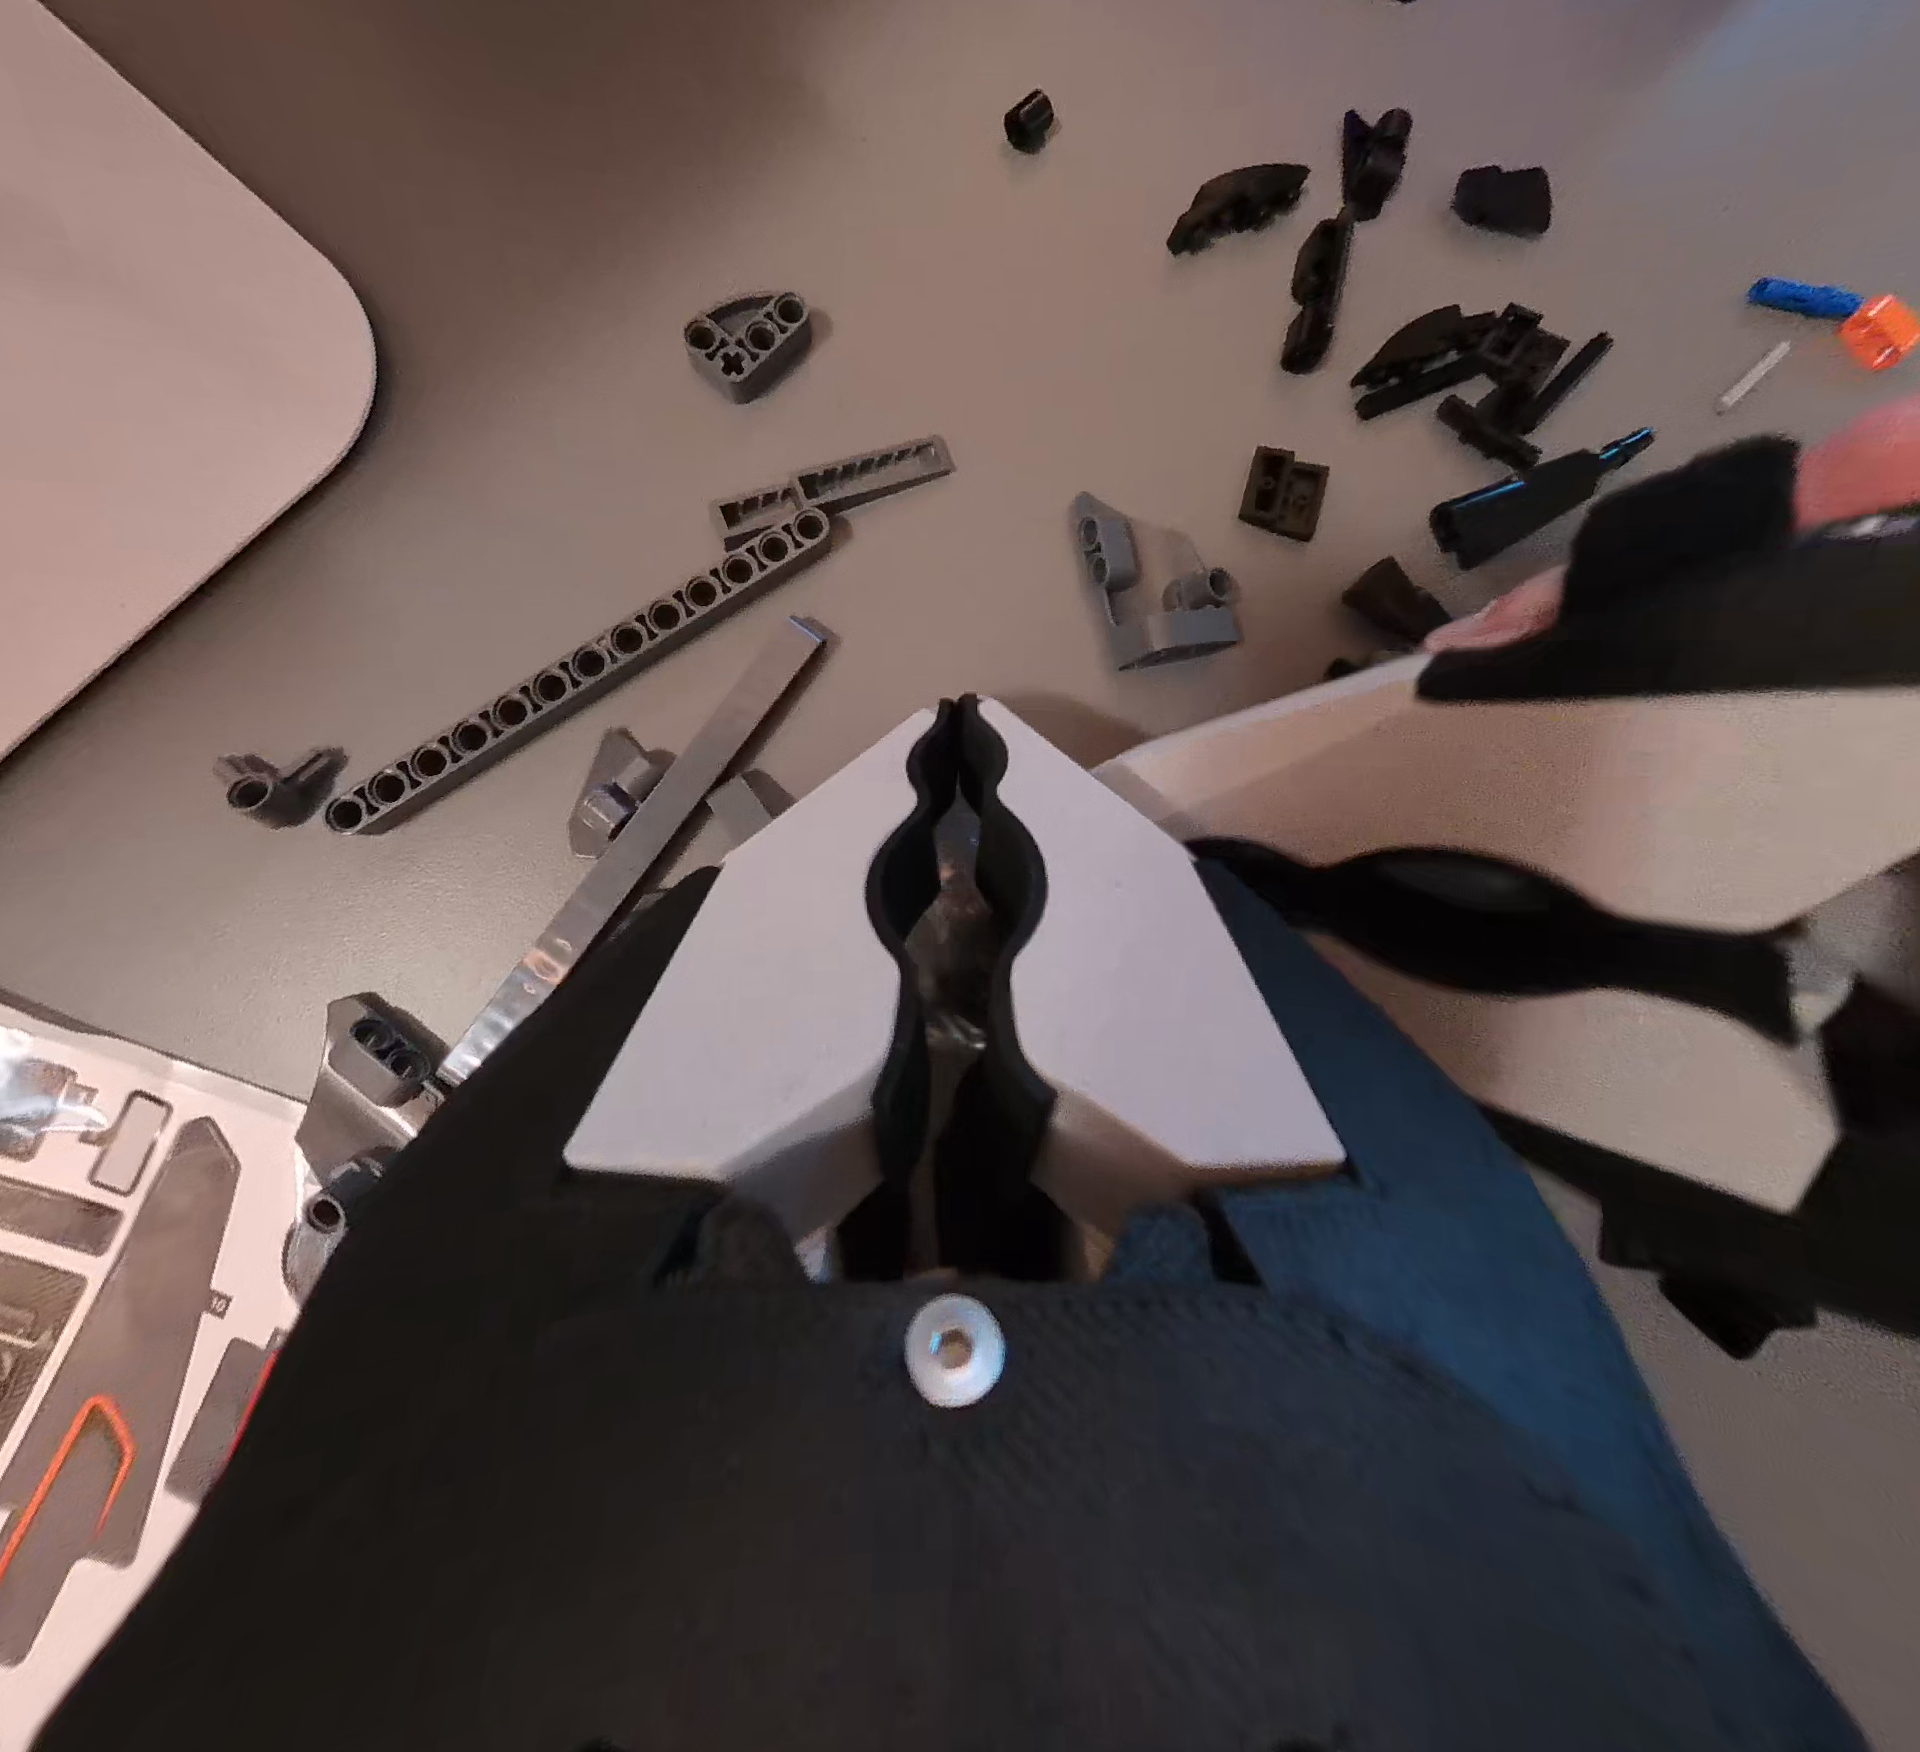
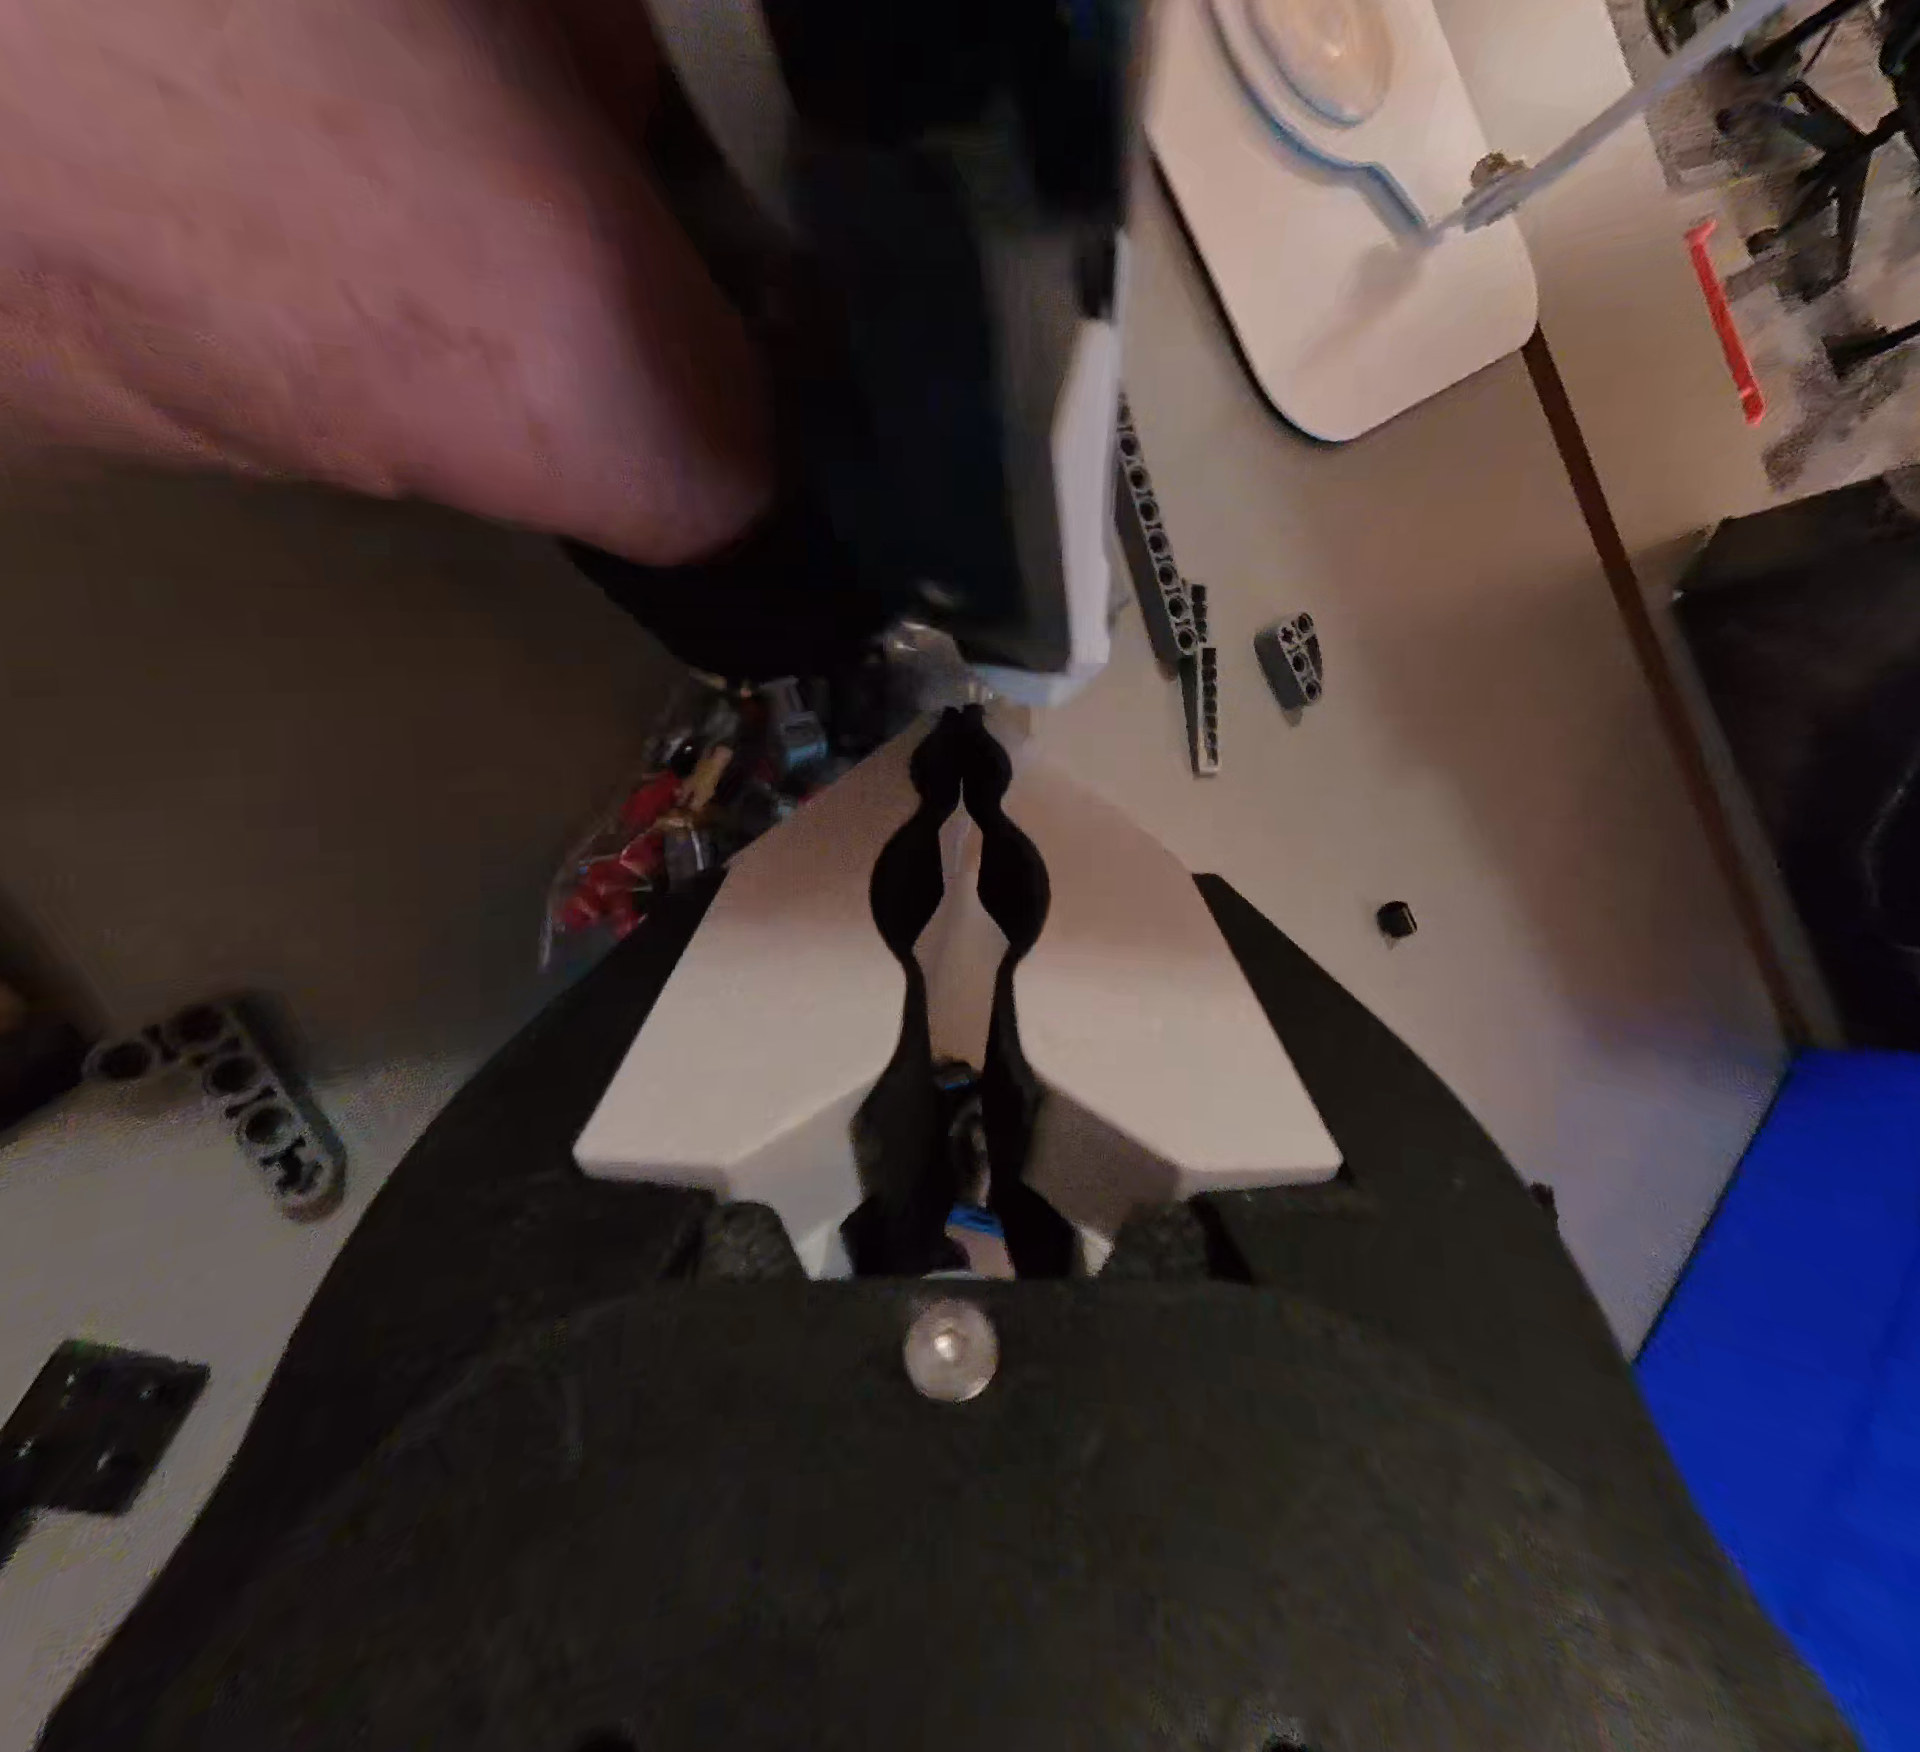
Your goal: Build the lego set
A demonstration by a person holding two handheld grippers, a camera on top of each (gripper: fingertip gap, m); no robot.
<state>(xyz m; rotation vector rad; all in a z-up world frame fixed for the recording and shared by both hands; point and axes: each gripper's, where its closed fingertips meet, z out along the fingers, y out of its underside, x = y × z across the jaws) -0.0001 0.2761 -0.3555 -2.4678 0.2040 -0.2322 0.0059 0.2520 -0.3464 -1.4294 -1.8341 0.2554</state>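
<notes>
Nearest in the left wrist view: left gripper (image 1: 961,710), jaws clenched on a crinkled clear bag (image 1: 951,923). At 7 o'clock, a printed sheet (image 1: 104,1287) flat on the bench (image 1: 623,144). Farther out at 10 o'clock, a long grey holed beam (image 1: 582,663); beyond it, a small curved grey piece (image 1: 750,343). Toward 1 o'clock, scattered black pieces (image 1: 1455,362).

Nearest in the right wrist view: right gripper (image 2: 964,715), jaws pressed together; cannot tell whether pinching anything. Just past the tips at 11 o'clock, the bag (image 2: 665,829) with red and grey pieces. Above, a blurred hand (image 2: 312,196).
</notes>
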